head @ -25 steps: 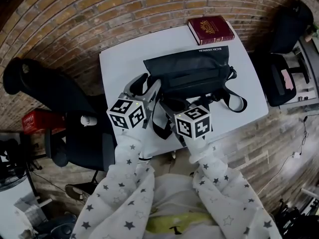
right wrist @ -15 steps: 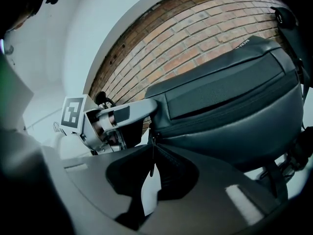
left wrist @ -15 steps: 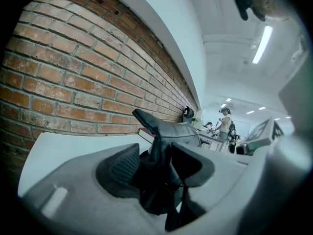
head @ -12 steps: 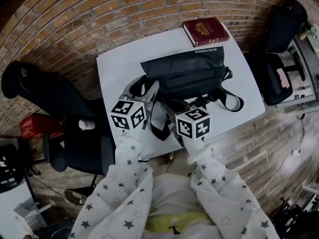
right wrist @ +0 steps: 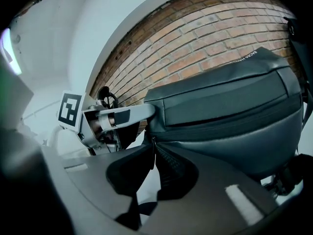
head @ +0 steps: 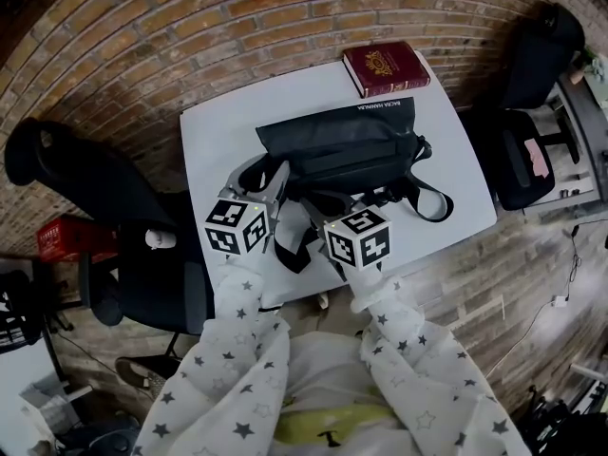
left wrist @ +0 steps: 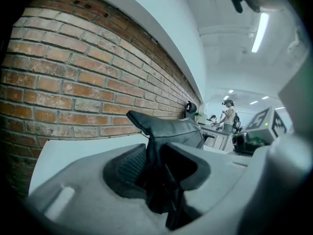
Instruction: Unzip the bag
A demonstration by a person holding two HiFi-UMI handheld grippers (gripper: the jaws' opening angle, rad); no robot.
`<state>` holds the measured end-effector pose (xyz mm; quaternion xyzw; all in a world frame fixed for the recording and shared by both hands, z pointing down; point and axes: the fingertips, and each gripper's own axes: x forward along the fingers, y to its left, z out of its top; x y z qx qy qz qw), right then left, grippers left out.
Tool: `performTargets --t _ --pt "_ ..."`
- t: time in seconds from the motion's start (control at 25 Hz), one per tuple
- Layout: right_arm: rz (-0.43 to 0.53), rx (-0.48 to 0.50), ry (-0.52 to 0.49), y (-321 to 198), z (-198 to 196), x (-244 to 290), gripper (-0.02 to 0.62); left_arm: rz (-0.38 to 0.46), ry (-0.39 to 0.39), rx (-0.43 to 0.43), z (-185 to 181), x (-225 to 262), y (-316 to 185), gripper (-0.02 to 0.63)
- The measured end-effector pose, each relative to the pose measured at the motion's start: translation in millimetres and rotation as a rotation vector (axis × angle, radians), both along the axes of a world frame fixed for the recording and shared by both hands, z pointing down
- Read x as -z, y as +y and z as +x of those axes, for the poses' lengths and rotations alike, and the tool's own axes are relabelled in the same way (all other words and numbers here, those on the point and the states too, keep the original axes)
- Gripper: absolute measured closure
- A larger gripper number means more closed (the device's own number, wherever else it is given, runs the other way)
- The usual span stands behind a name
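A black bag point(head: 337, 145) lies on the white table point(head: 214, 131), zipper side towards me. My left gripper point(head: 269, 180) is at the bag's left end. In the left gripper view its jaws point(left wrist: 156, 153) are closing, and a fold of the bag's black fabric point(left wrist: 152, 180) is pinched between the pads. My right gripper point(head: 318, 207) sits at the bag's front, close beside the left one. In the right gripper view the jaws point(right wrist: 154, 155) stand nearly together on the thin zipper pull point(right wrist: 153, 151) at the left end of the closed zipper point(right wrist: 225, 124).
A red book point(head: 385, 67) lies at the table's back right corner. The bag's strap point(head: 432, 198) loops over the table's front right. Black chairs stand left point(head: 85, 169) and right point(head: 527, 150) of the table. Behind it is a brick wall point(head: 237, 27).
The left gripper's jaws have narrowed from wide open onto the bag's left end. The right gripper has stayed at the zipper's left end.
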<state>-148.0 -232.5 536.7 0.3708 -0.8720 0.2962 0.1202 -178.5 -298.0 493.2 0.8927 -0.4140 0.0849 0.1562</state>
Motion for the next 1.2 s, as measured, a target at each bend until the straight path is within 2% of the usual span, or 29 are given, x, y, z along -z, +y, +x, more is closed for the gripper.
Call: performTargets --t 0.28,0.68,1.2 --pt "0.017 0.052 0.04 -1 14 -1 0.568 0.012 -0.024 0.052 7 1 4 0.482" --pt "0.033 0.075 0.056 -5 28 2 0.569 0.013 -0.031 0.113 5 1 6 0.483" --pt "0.037 0.006 0.067 -18 69 5 0.571 0.007 -0.041 0.196 4 3 6 0.483"
